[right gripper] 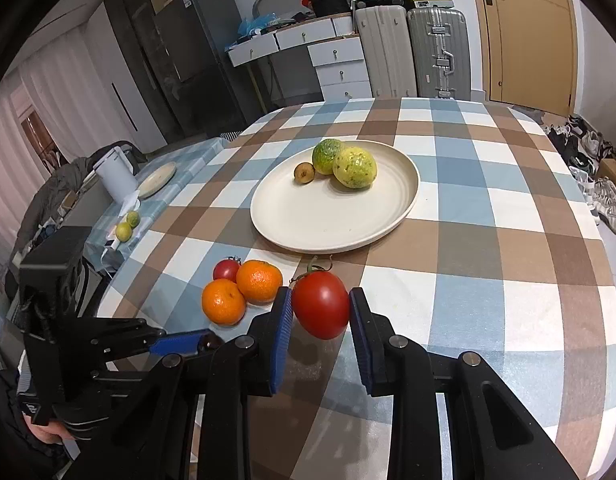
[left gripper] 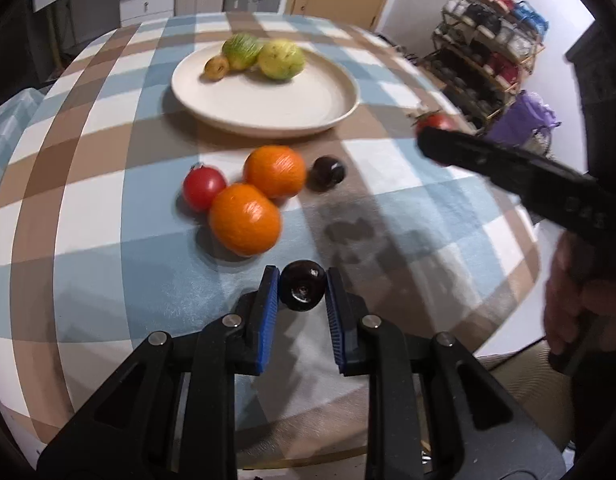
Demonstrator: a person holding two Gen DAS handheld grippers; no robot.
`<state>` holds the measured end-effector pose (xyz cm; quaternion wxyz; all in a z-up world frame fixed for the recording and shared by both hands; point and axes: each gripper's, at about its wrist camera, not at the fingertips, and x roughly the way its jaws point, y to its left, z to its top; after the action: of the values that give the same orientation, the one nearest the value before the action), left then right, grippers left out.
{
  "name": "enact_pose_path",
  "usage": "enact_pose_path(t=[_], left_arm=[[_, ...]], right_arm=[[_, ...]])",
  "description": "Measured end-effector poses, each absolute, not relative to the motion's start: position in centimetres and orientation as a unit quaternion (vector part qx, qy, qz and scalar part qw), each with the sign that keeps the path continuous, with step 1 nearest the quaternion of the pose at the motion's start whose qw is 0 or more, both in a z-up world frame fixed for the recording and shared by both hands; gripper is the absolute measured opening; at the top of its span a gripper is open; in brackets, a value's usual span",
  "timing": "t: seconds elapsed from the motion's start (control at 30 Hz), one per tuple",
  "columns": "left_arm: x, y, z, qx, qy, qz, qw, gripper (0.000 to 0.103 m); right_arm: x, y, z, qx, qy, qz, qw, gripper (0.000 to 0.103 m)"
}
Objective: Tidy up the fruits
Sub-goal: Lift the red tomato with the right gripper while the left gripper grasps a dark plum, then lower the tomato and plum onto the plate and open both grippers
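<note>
My left gripper (left gripper: 302, 290) is shut on a dark plum (left gripper: 302, 286) just above the checked tablecloth. My right gripper (right gripper: 320, 304) is shut on a large red tomato (right gripper: 321, 304), held above the table; it also shows in the left wrist view (left gripper: 434, 122). A cream plate (left gripper: 292, 108) (right gripper: 332, 220) holds two green-yellow fruits (left gripper: 280, 58) (right gripper: 354, 168) and a small brownish plum (left gripper: 217, 67) (right gripper: 304, 172). In front of the plate lie two oranges (left gripper: 244, 218) (right gripper: 223, 300), a small red tomato (left gripper: 203, 186) (right gripper: 226, 269) and another dark plum (left gripper: 328, 171).
The round table carries a blue, brown and white checked cloth (right gripper: 488, 240). A side table at the left holds a white kettle (right gripper: 115, 176), a small plate (right gripper: 158, 178) and two limes (right gripper: 128, 226). A shoe rack (left gripper: 492, 52) stands past the table's right edge.
</note>
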<state>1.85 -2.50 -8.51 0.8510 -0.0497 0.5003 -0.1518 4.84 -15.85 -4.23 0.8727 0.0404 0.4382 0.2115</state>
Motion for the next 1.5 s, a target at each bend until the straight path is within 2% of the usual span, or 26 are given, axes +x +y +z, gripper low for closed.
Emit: enact_pose_path(t=[0.23,0.47,0.8,1.2,1.27,1.3,1.33,1.5], left_arm=[[3.8,-1.1,-5.2,-0.082,0.489,-0.169,0.852,0.021],[10.4,0.9,-2.6,-0.102,0.466,-0.161,0.864,0.021],[21.2,2.7,-6.0,-0.166,0.489,-0.164,0.840,0.021],[26.9,2.3,-9.2,-0.192,0.512,-0.172,0.820,0.021],[26.8,2.5,-8.9,-0.203,0.505,-0.178,0.820,0.038],[26.5,2.6,-8.6,-0.203,0.504,-0.178,0.821,0.063],[26.1,2.8,-8.2,-0.205,0.496,-0.176,0.825,0.076],[24.1,4.0,-5.9,-0.216,0.472,-0.166,0.838,0.080]], right_arm=[[5.2,-16.5,-3.2,0.068,0.424,0.214,0.877,0.029],[7.6,-15.9,-2.1,0.075,0.410,0.221,0.881,0.029],[15.8,-12.6,-5.2,0.093,0.462,0.202,0.858,0.029],[19.2,-9.1,-8.8,0.072,0.498,0.192,0.842,0.029],[19.4,-9.1,-9.0,0.076,0.495,0.185,0.846,0.033],[19.5,-9.1,-9.0,0.080,0.494,0.185,0.846,0.038],[19.5,-9.2,-9.0,0.082,0.493,0.185,0.846,0.051],[18.0,-10.2,-7.1,0.090,0.465,0.196,0.859,0.064]])
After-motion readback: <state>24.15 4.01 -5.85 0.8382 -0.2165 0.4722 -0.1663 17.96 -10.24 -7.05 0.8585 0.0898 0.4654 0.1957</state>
